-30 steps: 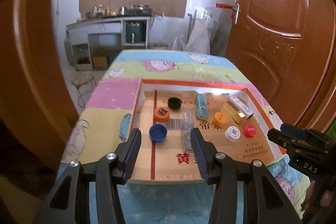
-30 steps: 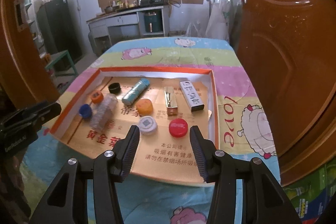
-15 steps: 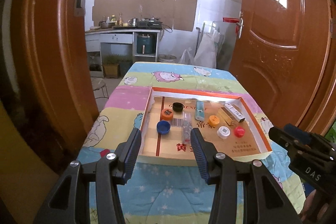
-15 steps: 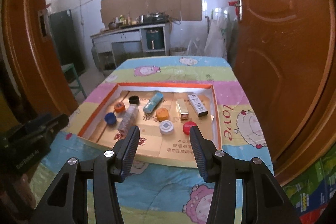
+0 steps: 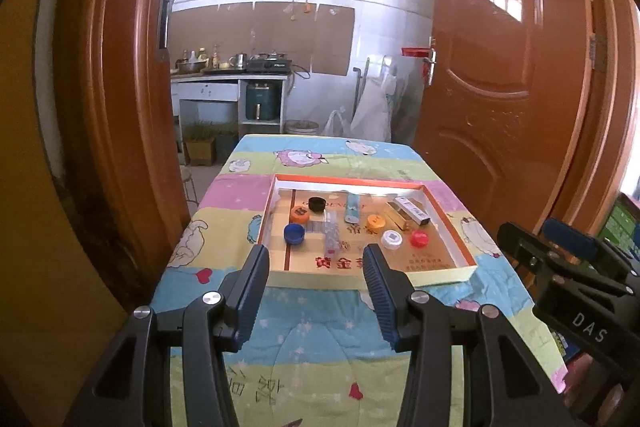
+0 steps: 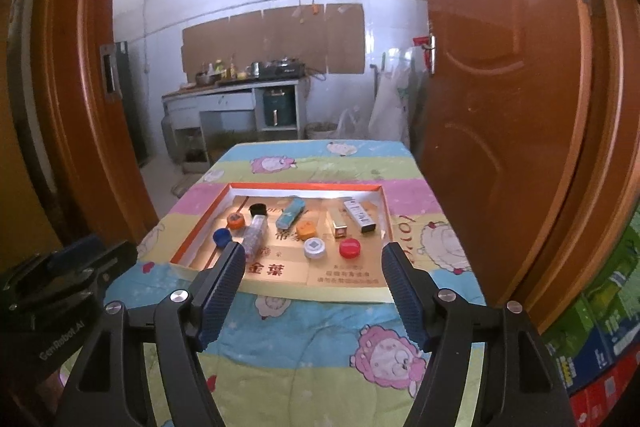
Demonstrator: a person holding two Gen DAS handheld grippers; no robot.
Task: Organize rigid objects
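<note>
A shallow cardboard box lid (image 5: 464,251) (image 6: 386,211) with orange rim lies on the table. In it lie a blue cap (image 5: 294,233) (image 6: 222,236), an orange cap (image 5: 299,213), a black cap (image 5: 317,203), a clear bottle (image 5: 331,231) (image 6: 255,233), a teal tube (image 5: 353,207) (image 6: 291,213), a yellow-orange cap (image 5: 376,221), a white cap (image 5: 392,238) (image 6: 315,247), a red cap (image 5: 419,238) (image 6: 350,247), a gold box (image 5: 396,219) and a white box (image 5: 412,209) (image 6: 359,215). My left gripper (image 5: 316,259) and right gripper (image 6: 313,259) are open and empty, held back above the table's near end.
The table carries a cartoon-print cloth (image 5: 312,339). Wooden door leaves stand on the left (image 5: 120,107) and right (image 5: 500,107). A kitchen counter (image 5: 228,83) is at the back. Coloured cartons (image 6: 600,339) are stacked at the right.
Both grippers have pulled back and up from the box lid, so it looks smaller and farther. The right gripper's jaws have opened wider. Objects in the lid have not moved.
</note>
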